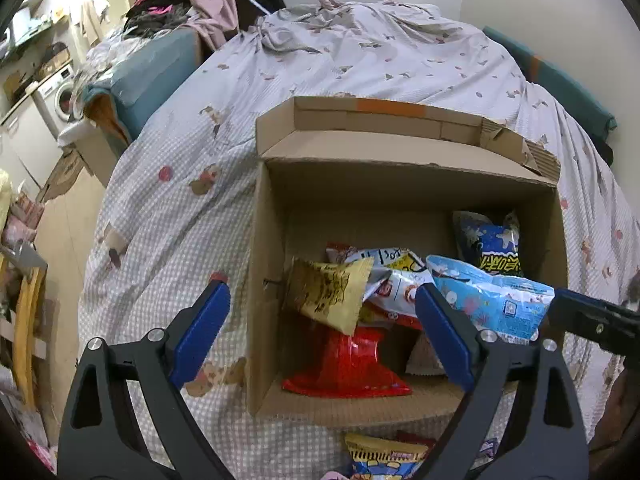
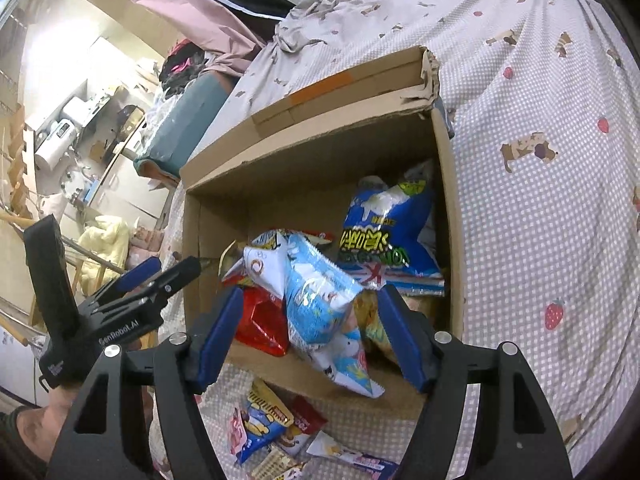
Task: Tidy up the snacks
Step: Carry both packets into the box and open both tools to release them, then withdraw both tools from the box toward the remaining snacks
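Snacks fill the cardboard box (image 1: 264, 264) at frame centre: yellow packet (image 1: 326, 296) and light-blue bag (image 2: 320, 300) lie loose on top, so your left gripper (image 1: 320, 332) and right gripper (image 2: 312, 332) gape empty above.

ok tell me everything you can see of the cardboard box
The cardboard box is plain brown corrugated card, open-topped, its far flap folded back with an orange tape strip and a torn corner. It sits upright on the checked bedsheet, holding a loose pile of snack packets. More packets lie outside its near wall.
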